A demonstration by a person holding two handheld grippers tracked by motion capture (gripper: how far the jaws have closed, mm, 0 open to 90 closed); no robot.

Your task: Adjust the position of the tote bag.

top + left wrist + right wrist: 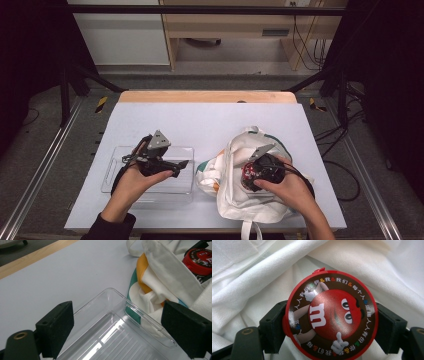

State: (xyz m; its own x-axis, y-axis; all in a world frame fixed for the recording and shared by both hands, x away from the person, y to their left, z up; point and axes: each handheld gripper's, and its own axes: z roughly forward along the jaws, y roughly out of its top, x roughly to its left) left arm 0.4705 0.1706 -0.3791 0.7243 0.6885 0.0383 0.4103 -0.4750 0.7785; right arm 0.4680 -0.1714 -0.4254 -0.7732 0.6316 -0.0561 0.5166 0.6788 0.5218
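A round candy tub (332,315) with a red and brown lid lies in the folds of a white canvas bag (262,272). My right gripper (332,326) has a black jaw pressed against each side of the tub. From above, that gripper (250,176) is dipped into the bag (235,200) at the table's front right. The tub's red lid (200,261) also peeks out of the bag (165,272) in the left gripper view. My left gripper (117,327) is open above the corner of a clear plastic tray (120,297), with nothing between its jaws.
The tray (115,165) sits at the front left of the pale table (200,120), its right end close to the bag's orange and green trim (205,170). A wooden strip (205,96) runs along the far edge. Dark frame posts and cables flank the table.
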